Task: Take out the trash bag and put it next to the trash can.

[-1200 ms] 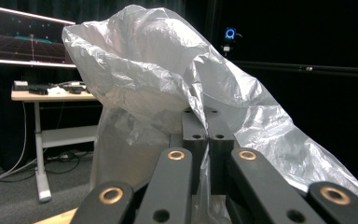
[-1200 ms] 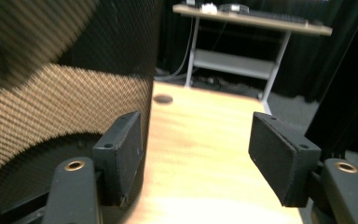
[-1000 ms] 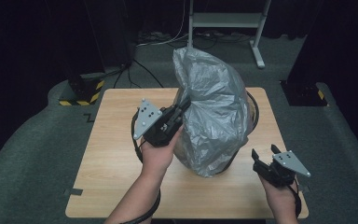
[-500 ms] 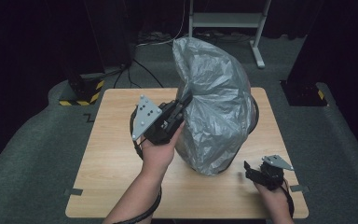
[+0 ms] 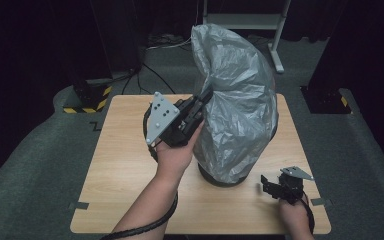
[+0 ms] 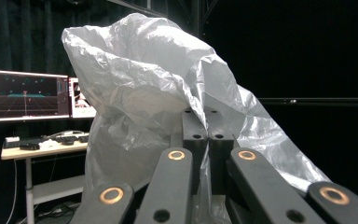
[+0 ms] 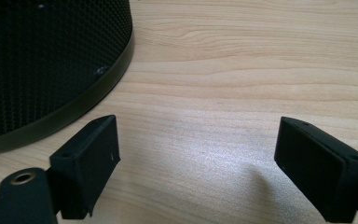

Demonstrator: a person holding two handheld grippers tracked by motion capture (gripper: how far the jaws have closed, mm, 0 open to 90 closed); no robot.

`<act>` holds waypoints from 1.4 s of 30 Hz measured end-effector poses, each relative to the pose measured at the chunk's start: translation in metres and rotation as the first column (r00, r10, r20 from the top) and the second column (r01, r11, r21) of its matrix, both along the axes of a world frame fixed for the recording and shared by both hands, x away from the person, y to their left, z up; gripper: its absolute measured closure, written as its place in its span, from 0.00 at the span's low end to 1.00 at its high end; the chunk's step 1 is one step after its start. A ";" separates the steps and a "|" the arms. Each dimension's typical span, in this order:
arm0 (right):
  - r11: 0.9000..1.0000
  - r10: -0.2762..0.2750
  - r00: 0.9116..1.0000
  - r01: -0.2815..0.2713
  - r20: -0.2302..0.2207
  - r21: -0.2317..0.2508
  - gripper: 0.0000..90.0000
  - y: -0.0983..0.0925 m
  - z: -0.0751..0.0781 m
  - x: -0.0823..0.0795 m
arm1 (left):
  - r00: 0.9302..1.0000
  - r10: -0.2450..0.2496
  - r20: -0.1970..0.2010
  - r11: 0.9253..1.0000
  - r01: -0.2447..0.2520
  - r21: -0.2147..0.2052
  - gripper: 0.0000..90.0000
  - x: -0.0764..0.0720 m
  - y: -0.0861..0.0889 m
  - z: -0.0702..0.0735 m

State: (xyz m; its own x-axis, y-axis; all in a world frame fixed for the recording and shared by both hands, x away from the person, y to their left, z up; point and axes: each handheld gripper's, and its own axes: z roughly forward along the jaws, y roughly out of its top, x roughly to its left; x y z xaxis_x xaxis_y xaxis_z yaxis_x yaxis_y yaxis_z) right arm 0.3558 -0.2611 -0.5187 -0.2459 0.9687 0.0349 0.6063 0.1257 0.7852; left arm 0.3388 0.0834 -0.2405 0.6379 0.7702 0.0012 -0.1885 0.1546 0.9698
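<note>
A crinkled grey plastic bag point(image 5: 237, 115) stands tall over a black mesh bin point(image 5: 220, 180) on the wooden table point(image 5: 125, 165). My left gripper point(image 5: 202, 100) is shut on a fold of the bag's left side, held above the table. In the left gripper view the film point(image 6: 140, 93) is pinched between the closed jaws point(image 6: 207, 126). My right gripper point(image 5: 266, 184) sits low over the table at the bin's right foot. Its jaws have just been opening and now stand wide point(image 7: 198, 154), with only bare wood point(image 7: 242, 70) between them. The bin's base point(image 7: 42, 60) is to their left.
A white stand foot point(image 5: 240, 20) is on the floor behind the table. A black and yellow block point(image 5: 87, 102) lies at the back left, a dark block point(image 5: 325, 100) at the right. A lit monitor on a desk point(image 6: 25, 95) is far off.
My right gripper came down from above the table's front right to just over the wood beside the bin, and its jaws spread wider. My left gripper rose a little with the bag.
</note>
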 end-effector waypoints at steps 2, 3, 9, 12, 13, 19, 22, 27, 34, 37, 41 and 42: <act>1.000 -0.002 1.000 0.002 -0.013 -0.008 0.16 0.000 -0.003 0.001 | 1.000 0.000 0.009 1.000 0.000 0.000 0.99 0.000 -0.001 0.001; 1.000 -0.002 1.000 0.002 -0.013 -0.008 0.16 0.000 -0.003 0.001 | 1.000 0.000 0.013 1.000 0.000 -0.002 0.99 0.000 -0.002 0.002; 1.000 -0.008 0.999 0.007 -0.038 -0.011 0.16 0.002 -0.004 0.002 | 1.000 -0.001 0.029 1.000 0.002 -0.024 0.99 -0.001 0.001 0.008; 1.000 -0.004 0.998 0.003 -0.059 -0.001 0.16 0.001 -0.005 0.004 | 0.999 0.005 0.038 1.000 -0.004 -0.028 0.99 -0.002 0.003 0.011; 1.000 -0.008 0.998 0.008 -0.067 -0.003 0.17 0.002 -0.005 0.004 | 0.999 0.005 0.043 1.000 -0.004 -0.031 0.99 -0.002 0.005 0.014; 0.999 -0.014 0.998 0.011 -0.063 -0.053 0.17 0.007 -0.006 0.005 | 0.997 0.012 0.070 0.999 -0.010 -0.037 0.99 -0.005 0.010 0.023; 0.998 -0.007 0.998 0.003 -0.064 -0.065 0.17 0.008 -0.006 0.004 | 0.996 0.025 0.086 0.999 -0.021 -0.046 0.99 -0.006 0.015 0.029; 0.998 -0.007 0.998 0.002 -0.065 -0.062 0.17 0.008 -0.006 0.004 | 0.994 0.053 0.097 0.997 -0.047 -0.055 0.99 -0.008 0.026 0.034; 0.998 -0.003 0.998 -0.002 -0.063 -0.068 0.17 0.008 -0.006 0.004 | 0.993 0.068 0.092 0.995 -0.061 -0.085 0.99 -0.010 0.040 0.037; 0.998 -0.002 0.998 -0.002 -0.063 -0.067 0.16 0.009 -0.006 0.004 | 0.991 0.077 0.105 0.993 -0.068 -0.095 0.99 -0.012 0.044 0.041; 0.998 0.000 0.998 -0.004 -0.064 -0.067 0.16 0.009 -0.006 0.005 | 0.990 0.089 0.113 0.991 -0.076 -0.113 0.99 -0.015 0.053 0.046; 0.998 0.002 0.998 -0.007 -0.064 -0.065 0.16 0.009 -0.006 0.005 | 0.989 0.092 0.114 0.990 -0.078 -0.120 0.99 -0.015 0.055 0.047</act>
State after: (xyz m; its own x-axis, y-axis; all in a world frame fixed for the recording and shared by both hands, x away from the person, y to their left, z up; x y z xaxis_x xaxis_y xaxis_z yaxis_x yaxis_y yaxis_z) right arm 0.3604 -0.2525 -0.5247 -0.2495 0.9683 -0.0127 0.6546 0.1783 0.7346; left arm 0.3235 0.1379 -0.1939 0.5705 0.8211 -0.0188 -0.3184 0.2422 0.9165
